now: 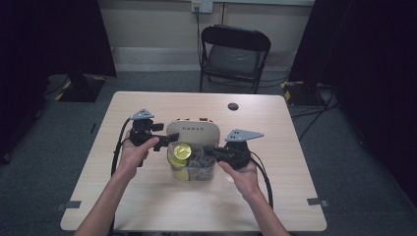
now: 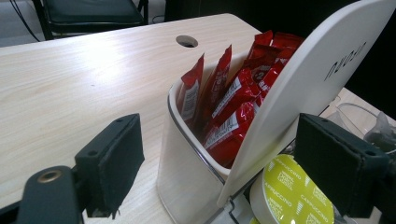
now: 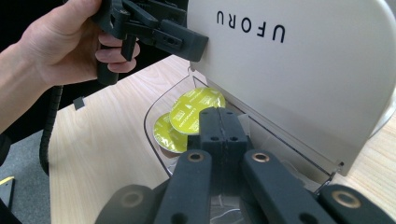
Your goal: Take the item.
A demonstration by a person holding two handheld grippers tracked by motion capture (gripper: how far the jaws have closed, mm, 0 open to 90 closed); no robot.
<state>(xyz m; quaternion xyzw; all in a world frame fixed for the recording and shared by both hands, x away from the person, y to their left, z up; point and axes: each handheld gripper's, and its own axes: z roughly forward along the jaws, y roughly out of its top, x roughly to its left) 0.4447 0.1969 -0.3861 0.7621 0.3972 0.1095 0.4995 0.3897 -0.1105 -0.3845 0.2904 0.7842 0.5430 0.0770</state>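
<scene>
Nearest to us in the high view are the two forearms, coming in from the bottom edge. The right hand holds the right gripper, whose jaws are pressed flat together, nothing between them; in the right gripper view they meet just above the clear container w/ the tips over its open top. Inside lie two yellow-green capsules, lids marked "cappuccino", one partly over the other. Whether the jaws touch a capsule, we cannot tell.

Just behind the clear container stands the white lid panel, tilted up, w/ dark letters on it. The left hand holds the left gripper; its jaws are wide apart, one on each side of the panel's edge, approx. at the left corner. In the left gripper view the pads do not press on the panel.

Behind the panel we see a white compartment full of red sachets, standing upright and packed close.

Farther on, the wooden table has a round cable hole near its far edge. Beyond the table a black folding chair stands on the grey floor.
</scene>
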